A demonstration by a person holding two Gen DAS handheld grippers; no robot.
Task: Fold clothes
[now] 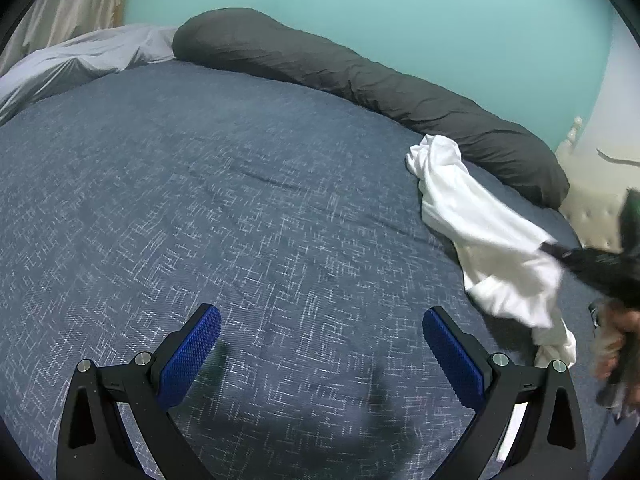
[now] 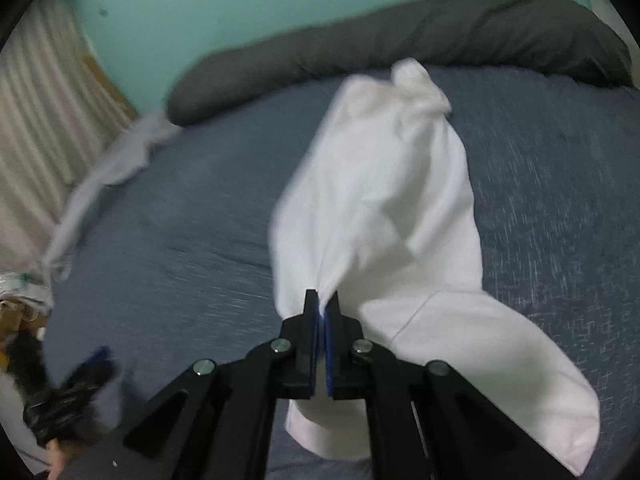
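A crumpled white garment (image 1: pixel 476 220) lies on the right part of the blue patterned bed cover (image 1: pixel 240 200). In the right wrist view the white garment (image 2: pixel 384 208) stretches away from me, its far end bunched into a knot-like lump. My right gripper (image 2: pixel 323 300) is shut on a pinch of its near edge and lifts the cloth; from the left wrist view the right gripper (image 1: pixel 554 250) shows as a blurred dark shape at the garment. My left gripper (image 1: pixel 322 320) hangs open over bare cover, left of the garment, holding nothing.
A long dark grey bolster (image 1: pixel 360 84) runs along the turquoise wall (image 1: pixel 400 12). A light grey sheet (image 1: pixel 80 60) is bunched at the far left corner, near a beige curtain (image 2: pixel 36 120). A cream tufted furniture piece (image 1: pixel 592 208) stands beyond the bed's right edge.
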